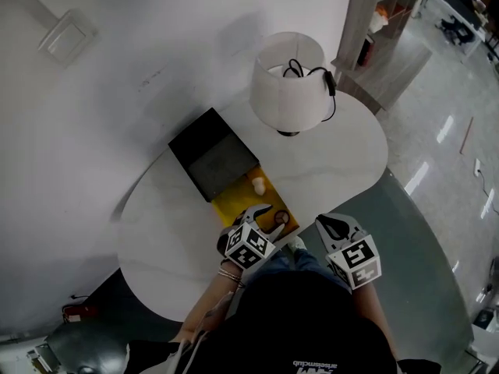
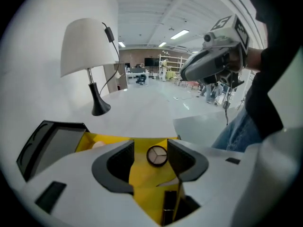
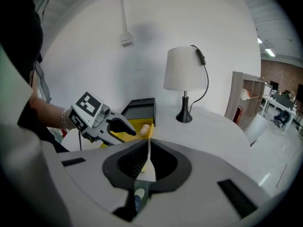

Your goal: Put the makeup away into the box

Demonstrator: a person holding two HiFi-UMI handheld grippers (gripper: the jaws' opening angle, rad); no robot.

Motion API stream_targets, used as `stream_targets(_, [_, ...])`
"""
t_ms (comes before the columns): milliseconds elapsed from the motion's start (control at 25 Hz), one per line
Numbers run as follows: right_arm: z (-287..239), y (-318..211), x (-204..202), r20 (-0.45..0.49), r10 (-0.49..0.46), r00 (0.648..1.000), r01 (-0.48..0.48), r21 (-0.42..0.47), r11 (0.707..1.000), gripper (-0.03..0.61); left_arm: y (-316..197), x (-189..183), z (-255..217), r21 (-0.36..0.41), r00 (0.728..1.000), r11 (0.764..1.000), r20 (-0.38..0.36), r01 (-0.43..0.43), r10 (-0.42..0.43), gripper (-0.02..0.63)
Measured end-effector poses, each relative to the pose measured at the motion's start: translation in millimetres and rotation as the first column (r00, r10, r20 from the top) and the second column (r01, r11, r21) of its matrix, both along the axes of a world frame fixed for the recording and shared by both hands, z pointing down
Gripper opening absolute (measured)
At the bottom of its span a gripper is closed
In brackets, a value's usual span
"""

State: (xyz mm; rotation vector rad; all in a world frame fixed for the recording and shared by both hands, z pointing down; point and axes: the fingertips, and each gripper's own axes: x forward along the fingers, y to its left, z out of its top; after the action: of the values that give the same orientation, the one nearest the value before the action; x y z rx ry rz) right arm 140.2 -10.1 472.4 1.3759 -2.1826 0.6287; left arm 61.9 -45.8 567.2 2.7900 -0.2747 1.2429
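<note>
A box with a yellow lining (image 1: 231,199) and a raised black lid (image 1: 212,156) sits on the white table's near side. Inside lie a beige egg-shaped sponge (image 1: 257,184) and a round compact (image 1: 281,217). My left gripper (image 1: 265,218) hovers over the box, jaws open and empty. In the left gripper view the compact (image 2: 157,155) lies on the yellow lining (image 2: 142,186) below the gap, with a dark slim tube (image 2: 169,207) nearer. My right gripper (image 1: 333,224) is shut and empty, at the table's near edge to the right of the box. The right gripper view shows its jaws (image 3: 148,144) meeting in a thin slit.
A white-shaded lamp (image 1: 288,84) with a black cord stands behind the box on the oval table (image 1: 343,150). A grey shelf unit (image 1: 382,33) is on the floor beyond. The person's jeans (image 2: 241,129) are close under both grippers.
</note>
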Motion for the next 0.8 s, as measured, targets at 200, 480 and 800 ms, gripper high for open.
stream_targets(200, [1, -9, -18, 0.012, -0.091, 0.996, 0.091, 0.003, 0.996, 0.031, -6, -4, -32, 0.103, 0.990, 0.991, -0.116, 0.086, -0.074, 0.229])
stream_targets(480, [0, -23, -51, 0.022, -0.233, 0.972, 0.233, 0.010, 0.972, 0.031, -7, -35, -51, 0.153, 0.963, 0.961, -0.179, 0.230, -0.202, 0.221])
stream_targets(800, [4, -32, -82, 0.040, -0.354, 0.934, 0.354, 0.013, 0.935, 0.031, -6, -77, -55, 0.166, 0.920, 0.911, -0.178, 0.378, -0.349, 0.184])
